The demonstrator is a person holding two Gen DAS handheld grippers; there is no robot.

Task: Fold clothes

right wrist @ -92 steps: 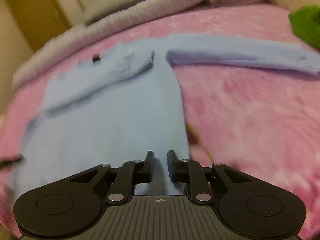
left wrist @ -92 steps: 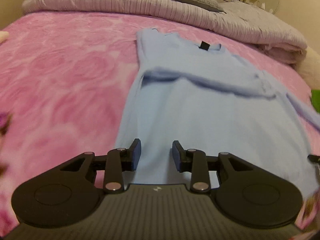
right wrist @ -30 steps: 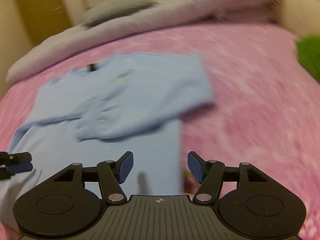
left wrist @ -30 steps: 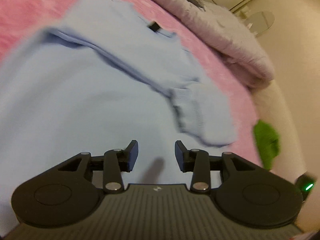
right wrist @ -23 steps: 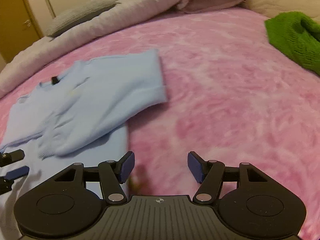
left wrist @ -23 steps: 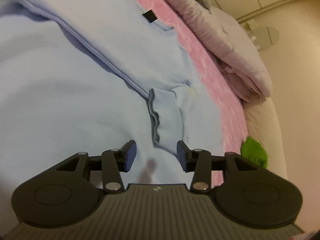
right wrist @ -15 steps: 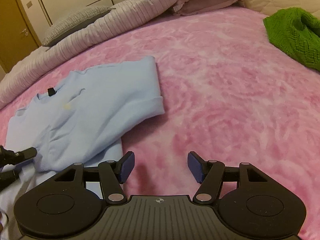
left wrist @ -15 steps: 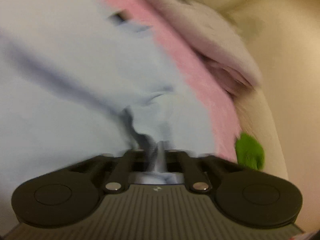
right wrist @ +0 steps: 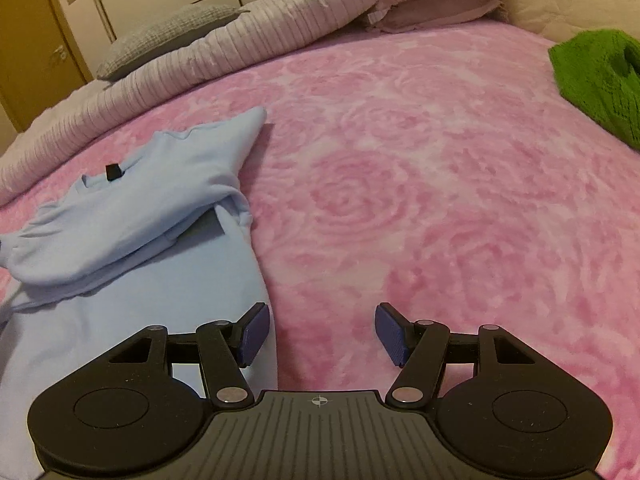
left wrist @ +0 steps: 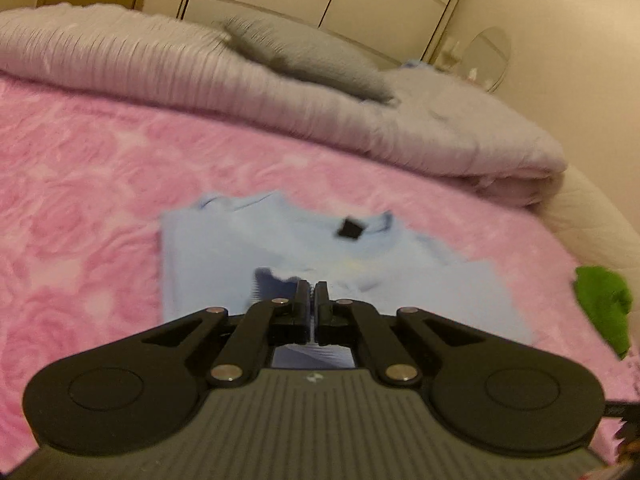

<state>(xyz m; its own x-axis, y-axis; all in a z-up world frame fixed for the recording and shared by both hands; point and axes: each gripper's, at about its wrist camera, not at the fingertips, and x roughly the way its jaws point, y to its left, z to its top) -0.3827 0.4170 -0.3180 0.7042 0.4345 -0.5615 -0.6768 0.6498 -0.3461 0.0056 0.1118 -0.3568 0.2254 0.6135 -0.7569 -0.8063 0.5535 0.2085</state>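
Note:
A light blue long-sleeved sweater [left wrist: 248,248] lies on the pink bedspread [left wrist: 80,184], its collar with a black tag [left wrist: 348,228] toward the pillows. Both sleeves are folded over the body. My left gripper [left wrist: 311,292] is shut on the sleeve cuff [left wrist: 272,284] and holds it over the chest. In the right wrist view the sweater [right wrist: 132,216] lies at left. My right gripper [right wrist: 322,330] is open and empty, low over the bedspread [right wrist: 440,200] beside the sweater's right side edge.
A folded grey-pink quilt [left wrist: 240,80] and a grey pillow [left wrist: 304,56] lie along the head of the bed. A green knitted garment [right wrist: 596,76] lies at the right edge of the bed, also in the left wrist view [left wrist: 604,300].
My left gripper closed on the sleeve cuff and carried it left over the chest. My right gripper let go of the right sleeve after folding it across, opened, and drew back to the right.

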